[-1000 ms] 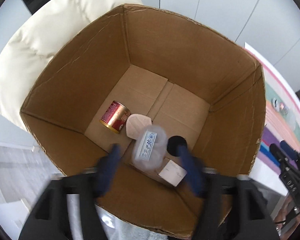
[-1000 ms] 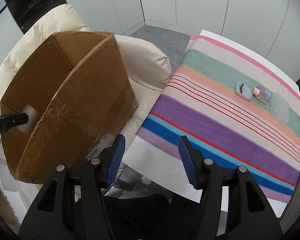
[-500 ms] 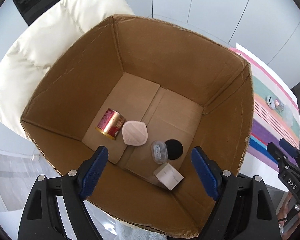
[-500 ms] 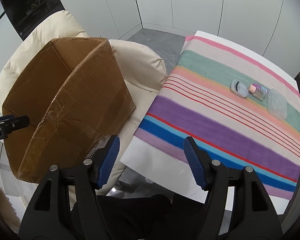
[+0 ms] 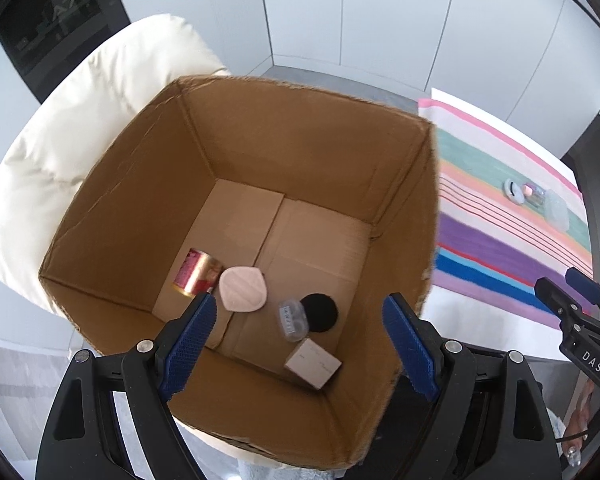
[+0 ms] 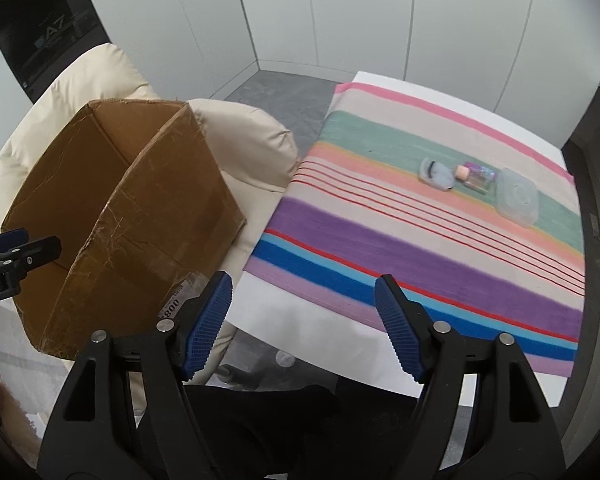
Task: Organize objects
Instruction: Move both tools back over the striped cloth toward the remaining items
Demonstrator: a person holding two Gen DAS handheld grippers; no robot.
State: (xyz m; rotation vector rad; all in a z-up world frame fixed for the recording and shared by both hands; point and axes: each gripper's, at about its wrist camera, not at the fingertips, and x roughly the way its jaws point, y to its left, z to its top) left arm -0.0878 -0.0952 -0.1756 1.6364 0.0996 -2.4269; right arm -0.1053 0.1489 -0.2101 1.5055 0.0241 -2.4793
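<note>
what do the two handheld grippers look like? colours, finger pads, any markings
Both match: black plastic frames with silver screws at the pivots and two fingers faced with ribbed blue pads. Left gripper shows white lettering ending "bot.AI" in the right wrist view; right gripper shows white "DAS" in the left wrist view. No cables or sleeves are visible.

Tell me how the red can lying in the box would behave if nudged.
The can lies on its side on the box floor, so it would probably roll. The pink pad touching it may stop it that way. Its metal body looks rigid, unlikely to dent.
</note>
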